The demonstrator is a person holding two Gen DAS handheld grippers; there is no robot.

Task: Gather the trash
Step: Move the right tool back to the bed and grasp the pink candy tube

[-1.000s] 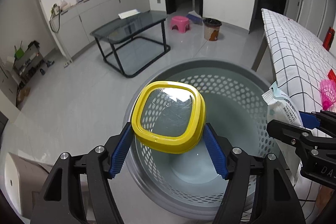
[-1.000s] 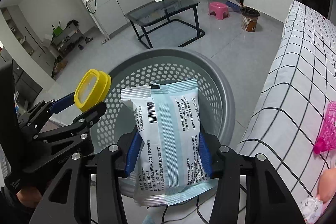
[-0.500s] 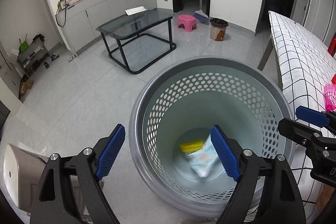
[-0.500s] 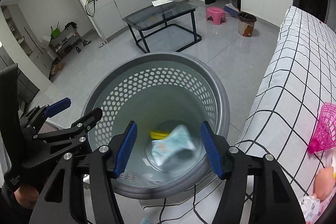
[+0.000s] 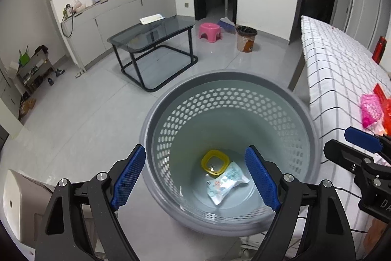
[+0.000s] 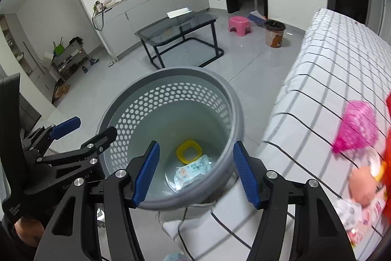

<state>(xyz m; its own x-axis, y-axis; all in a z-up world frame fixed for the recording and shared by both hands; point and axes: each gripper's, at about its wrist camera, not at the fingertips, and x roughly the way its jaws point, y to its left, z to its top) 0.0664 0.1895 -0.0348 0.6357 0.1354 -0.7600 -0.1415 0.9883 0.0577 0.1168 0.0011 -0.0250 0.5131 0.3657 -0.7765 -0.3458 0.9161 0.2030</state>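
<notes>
two pieces of trash lie at the bottom of the grey perforated basket (image 5: pixel 305 119): a yellow lid (image 5: pixel 215 162) and, touching it on the nearer side, a pale blue wipes pack (image 5: pixel 226 182). both sit below and between the spread blue fingers of the left hand-held gripper (image 5: pixel 196 179), which holds nothing. the right hand-held gripper (image 6: pixel 195 171) likewise hangs over the basket, jaws wide apart, with the checked bed (image 6: pixel 330 60) to its right.
</notes>
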